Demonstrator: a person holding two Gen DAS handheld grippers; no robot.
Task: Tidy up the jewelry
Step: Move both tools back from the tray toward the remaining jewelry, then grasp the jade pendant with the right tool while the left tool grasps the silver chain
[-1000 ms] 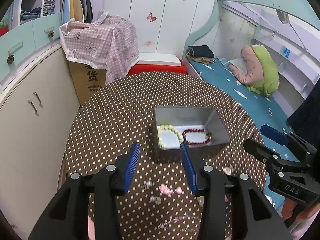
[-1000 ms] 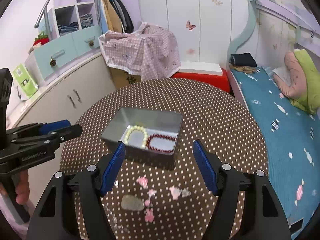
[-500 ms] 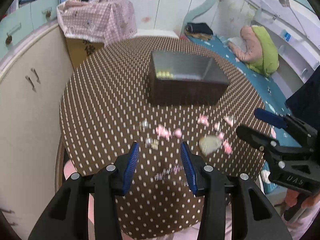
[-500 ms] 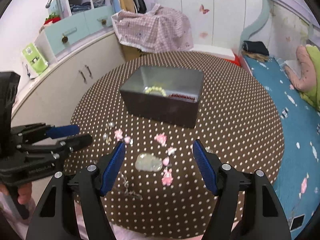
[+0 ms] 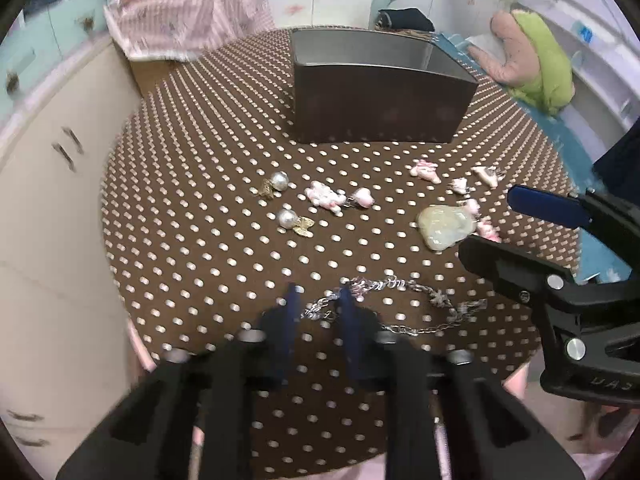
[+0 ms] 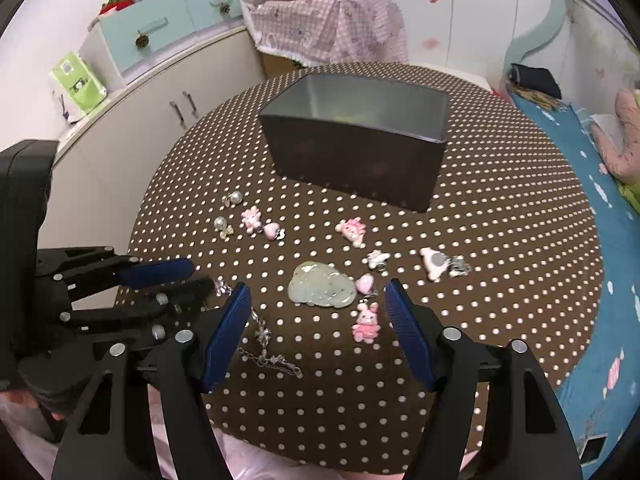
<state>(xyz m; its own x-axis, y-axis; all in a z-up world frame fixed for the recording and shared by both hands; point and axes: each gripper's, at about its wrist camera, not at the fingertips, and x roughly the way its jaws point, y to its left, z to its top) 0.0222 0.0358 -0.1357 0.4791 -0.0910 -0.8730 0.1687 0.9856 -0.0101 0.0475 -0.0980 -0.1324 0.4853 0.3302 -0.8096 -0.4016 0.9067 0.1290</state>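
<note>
Jewelry lies scattered on the brown polka-dotted surface, all of it on the near side of the dark metal box. Nearest the box are two pearl earrings with gold clasps, off its left corner, and a row of small pink charms in front of it. A pale green jade pendant sits further out from the box, ringed by more pink charms, one a little rabbit. Furthest from the box, a thin silver chain with small star links trails along the near rim of the surface.

The left tongs are down at the chain's left end, blue pads narrowly apart with links between them; blur hides whether they pinch it. The right tongs are released, spread wide and hovering over the pendant.

Only the left view shows the chain's whole run and how the left tongs straddle it. The right view looks slightly down into the box, catching a yellowish glint inside, and shows the rabbit charm clearly.
</note>
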